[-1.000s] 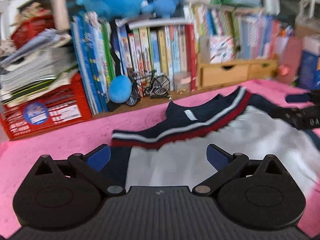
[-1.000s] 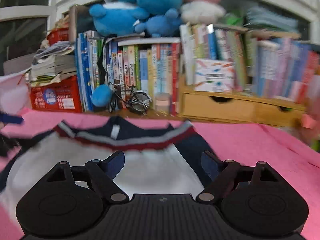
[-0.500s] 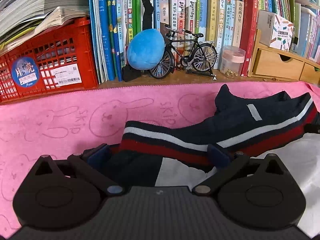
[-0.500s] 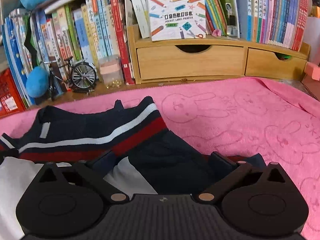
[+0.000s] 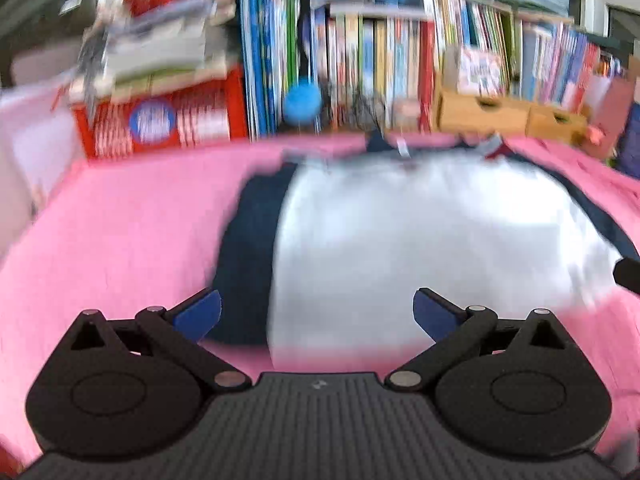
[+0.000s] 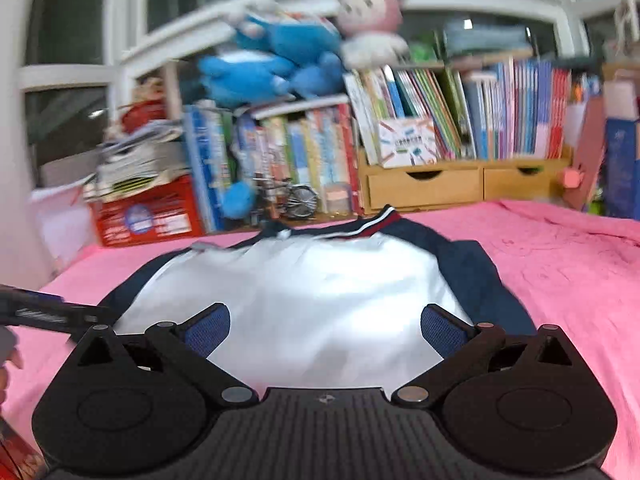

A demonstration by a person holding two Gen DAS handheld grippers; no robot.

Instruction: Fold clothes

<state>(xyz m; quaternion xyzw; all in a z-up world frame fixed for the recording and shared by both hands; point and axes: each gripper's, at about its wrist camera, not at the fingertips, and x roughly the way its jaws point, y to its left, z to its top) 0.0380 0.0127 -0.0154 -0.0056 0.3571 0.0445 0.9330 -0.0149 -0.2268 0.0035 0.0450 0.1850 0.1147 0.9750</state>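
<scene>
- The shirt [image 6: 296, 292], white in the body with navy sleeves and a striped collar, lies spread flat on the pink towel [image 6: 560, 264], collar away from both grippers and its near hem just ahead of their fingertips.
- Left gripper [image 5: 317, 314]: its jaws stand spread wide with nothing between the blue pads [image 5: 198, 314]. It sits over the shirt's near-left corner, where the navy sleeve [image 5: 244, 248] runs alongside the white panel just ahead of it. This view is badly smeared, so whether a pad touches cloth I cannot tell.
- Right gripper [image 6: 326, 330]: its jaws have just been opening and now gape fully, with no cloth pinched; the white panel lies beneath and ahead of them. The other navy sleeve [image 6: 476, 276] lies ahead and to its right. The left gripper's tip shows at this view's far-left edge.
- Risk, in my judgement: both hems look like smooth, slippery fabric lying flat on a soft towel, so a pinch taken too shallow may catch only the top layer, or grab the towel as well, and drag the whole spread askew.
- Uneven lifting between the two sides would probably skew the fold line and rumple the collar [image 6: 360, 228].
- Well ahead, the model bicycle [image 6: 294, 200] and a small jar [image 6: 338, 200] stand near the collar; a long forward sweep could knock them.
</scene>
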